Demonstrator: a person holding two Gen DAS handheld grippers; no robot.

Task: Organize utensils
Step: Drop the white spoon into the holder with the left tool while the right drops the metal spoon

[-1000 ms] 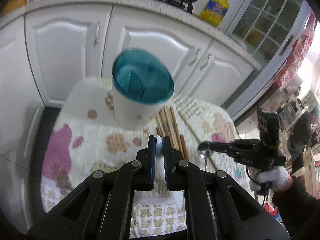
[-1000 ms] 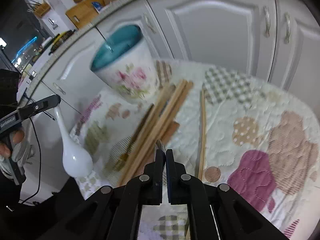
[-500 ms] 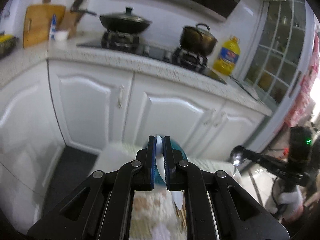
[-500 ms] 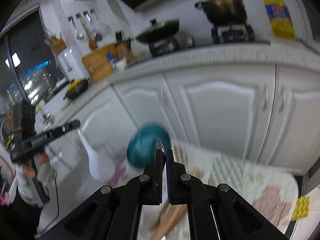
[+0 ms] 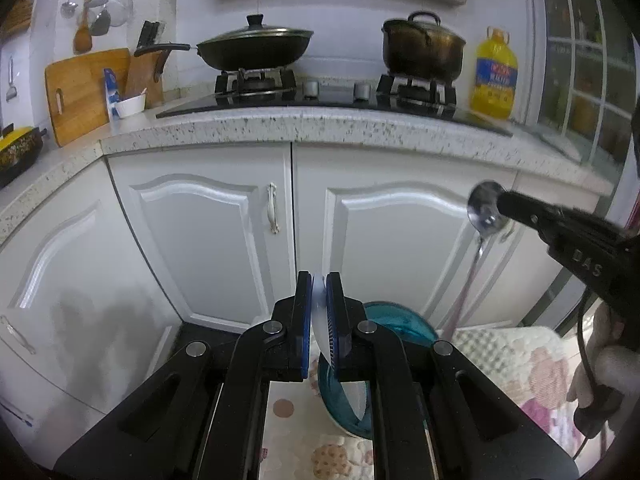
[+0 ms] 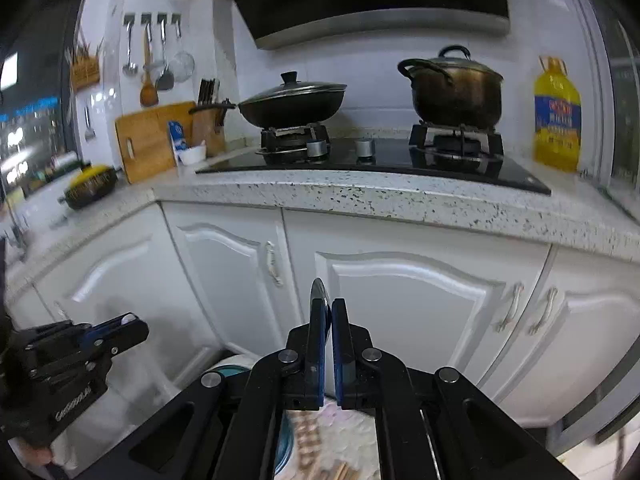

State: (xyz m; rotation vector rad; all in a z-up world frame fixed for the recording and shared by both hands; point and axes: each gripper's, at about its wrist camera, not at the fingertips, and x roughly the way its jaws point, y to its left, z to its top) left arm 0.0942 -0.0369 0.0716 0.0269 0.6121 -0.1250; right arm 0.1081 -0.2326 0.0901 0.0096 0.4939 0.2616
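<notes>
My left gripper (image 5: 319, 280) is shut on a white ceramic spoon (image 5: 320, 320), which hangs down over the teal-lined cup (image 5: 400, 318) below it. The left gripper also shows at the left of the right wrist view (image 6: 128, 322). My right gripper (image 6: 327, 304) is shut on a metal spoon (image 6: 319, 289), seen edge-on. In the left wrist view that metal spoon (image 5: 485, 210) hangs bowl-up from the right gripper (image 5: 506, 202), its handle pointing down toward the cup. The cup's rim (image 6: 230, 362) shows low in the right wrist view.
A patterned quilted cloth (image 5: 520, 356) covers the table under the cup, with wooden chopsticks (image 6: 340, 470) lying on it. White cabinet doors (image 5: 208, 224) stand behind, under a speckled counter (image 5: 320, 128) with a wok, a pot and a yellow oil bottle.
Both grippers have tilted up and lifted with their spoons. The views swung from the table top to the cabinets and stove. The cup now lies low, under the gripper bodies.
</notes>
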